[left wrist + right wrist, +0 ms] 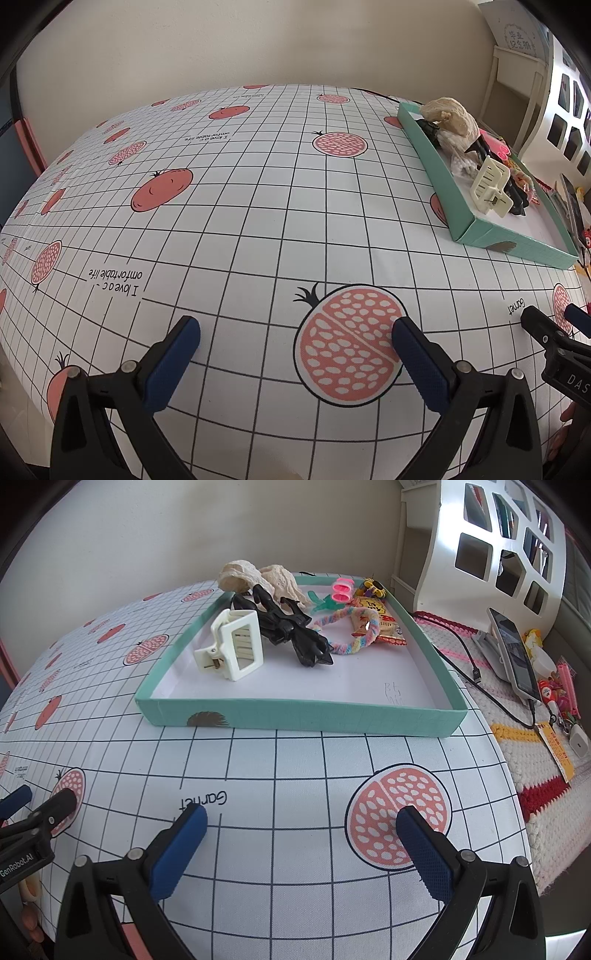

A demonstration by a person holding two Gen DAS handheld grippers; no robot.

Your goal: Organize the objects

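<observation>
A shallow teal tray (258,716) on the checked cloth holds a white claw clip (236,646), black clips (295,631) and hair ties (354,635).

Teal tray (295,716) on white, black-gridded, pomegranate-printed tablecloth (295,775).

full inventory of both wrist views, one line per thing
tray: 1, teal, on tablecloth
claw clip: 1, white, in tray, near-left
black clips: count unclear, black, tray middle
lace scrunchies: 2, cream, tray far-left corner
twisted band: 1, pastel, in tray
snack packet: 1, yellow-red, tray right
pink clip: 1, pink, tray far side
tablecloth: 1, white grid, pomegranates
phone: 1, dark, propped right of the tray
left gripper: 1, black-blue, open
right gripper: 1, black-blue, open
</observation>
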